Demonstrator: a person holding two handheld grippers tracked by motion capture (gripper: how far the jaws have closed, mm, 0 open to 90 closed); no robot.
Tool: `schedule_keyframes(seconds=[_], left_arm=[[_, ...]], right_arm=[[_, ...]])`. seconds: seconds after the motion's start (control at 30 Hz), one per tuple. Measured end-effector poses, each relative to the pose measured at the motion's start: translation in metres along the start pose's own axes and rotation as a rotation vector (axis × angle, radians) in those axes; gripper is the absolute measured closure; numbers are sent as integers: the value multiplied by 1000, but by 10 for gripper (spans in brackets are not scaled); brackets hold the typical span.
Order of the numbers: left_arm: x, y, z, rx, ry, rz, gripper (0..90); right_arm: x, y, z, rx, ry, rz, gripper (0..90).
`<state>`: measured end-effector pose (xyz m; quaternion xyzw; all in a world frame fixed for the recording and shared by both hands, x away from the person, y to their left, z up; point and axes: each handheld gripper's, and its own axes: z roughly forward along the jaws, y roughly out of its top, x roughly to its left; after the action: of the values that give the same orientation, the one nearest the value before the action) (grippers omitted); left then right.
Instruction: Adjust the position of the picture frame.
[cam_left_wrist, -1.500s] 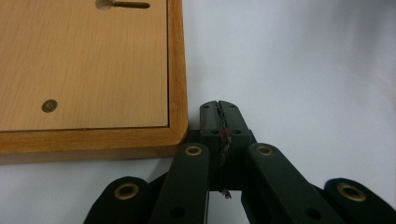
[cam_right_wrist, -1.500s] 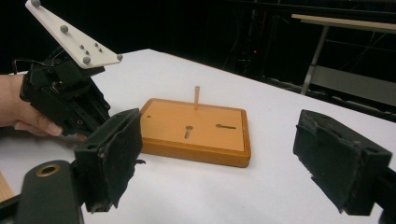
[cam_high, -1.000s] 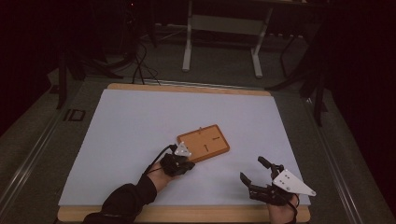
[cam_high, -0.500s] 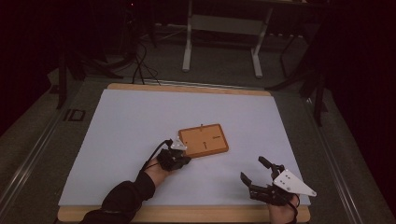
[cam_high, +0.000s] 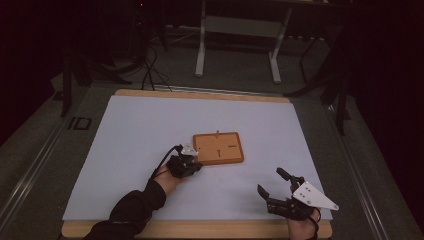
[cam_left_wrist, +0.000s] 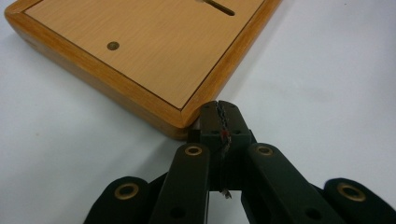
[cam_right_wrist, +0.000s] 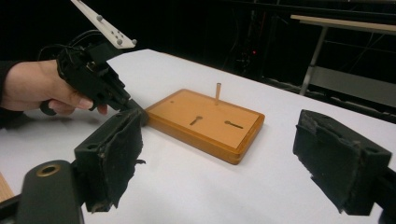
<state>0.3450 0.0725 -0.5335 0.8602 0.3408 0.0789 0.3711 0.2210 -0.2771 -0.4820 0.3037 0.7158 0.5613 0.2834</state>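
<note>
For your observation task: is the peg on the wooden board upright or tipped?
Upright: the peg rises straight from the board near its far edge.

a flat wooden board with a raised rim lies on the white surface, two slots and one upright peg on top.

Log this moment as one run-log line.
left tongs: shut, at wooden board corner | right tongs: open, empty | peg: upright
</note>
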Motion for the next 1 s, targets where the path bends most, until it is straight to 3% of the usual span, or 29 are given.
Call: schedule_keyframes(seconds=[0.47,0.77,1.0], left_arm=[[9,3,4,-20,32,-11,900],[10,2,7,-3,48,-1,900],[13,0,5,-41,14,-50,890]], right_arm=[[0,0,1,5,1,0,154],[1,0,1,7,3,-1,154],[1,-1,1,6,1,2,154]])
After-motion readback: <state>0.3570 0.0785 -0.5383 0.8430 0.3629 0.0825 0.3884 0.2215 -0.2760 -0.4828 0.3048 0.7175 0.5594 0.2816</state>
